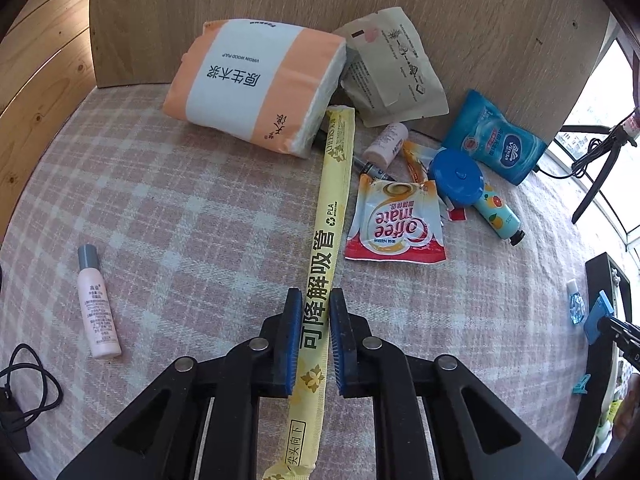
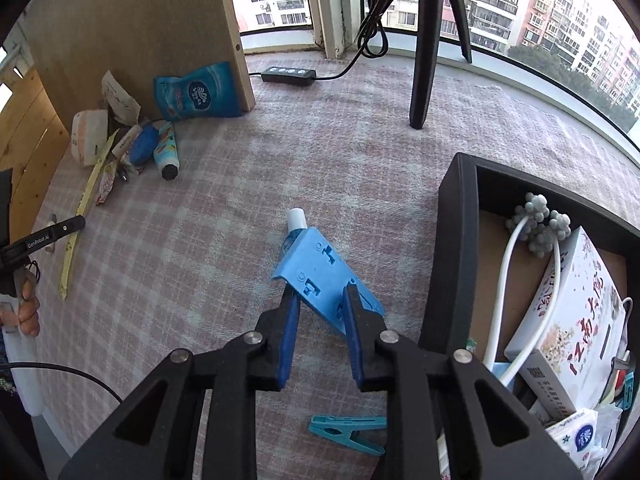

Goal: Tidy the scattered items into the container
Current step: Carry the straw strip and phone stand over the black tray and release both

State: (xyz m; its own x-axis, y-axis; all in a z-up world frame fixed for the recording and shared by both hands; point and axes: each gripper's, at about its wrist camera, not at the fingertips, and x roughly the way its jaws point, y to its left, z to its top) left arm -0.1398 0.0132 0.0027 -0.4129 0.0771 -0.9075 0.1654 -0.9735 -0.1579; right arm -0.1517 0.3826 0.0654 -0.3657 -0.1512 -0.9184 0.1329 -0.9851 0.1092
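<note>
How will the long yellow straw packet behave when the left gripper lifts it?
The yellow straw packet is long and thin, gripped near one end by the left gripper, so its far end will probably droop. It looks very light. Its glossy wrapper may slip between the pads.

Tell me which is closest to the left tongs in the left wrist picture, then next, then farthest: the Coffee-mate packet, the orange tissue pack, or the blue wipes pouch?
1. Coffee-mate packet, just ahead of the left tongs, to their right.
2. Orange tissue pack, farther back, left of the yellow straw wrapper.
3. Blue wipes pouch, far right, against the wooden board.
</note>
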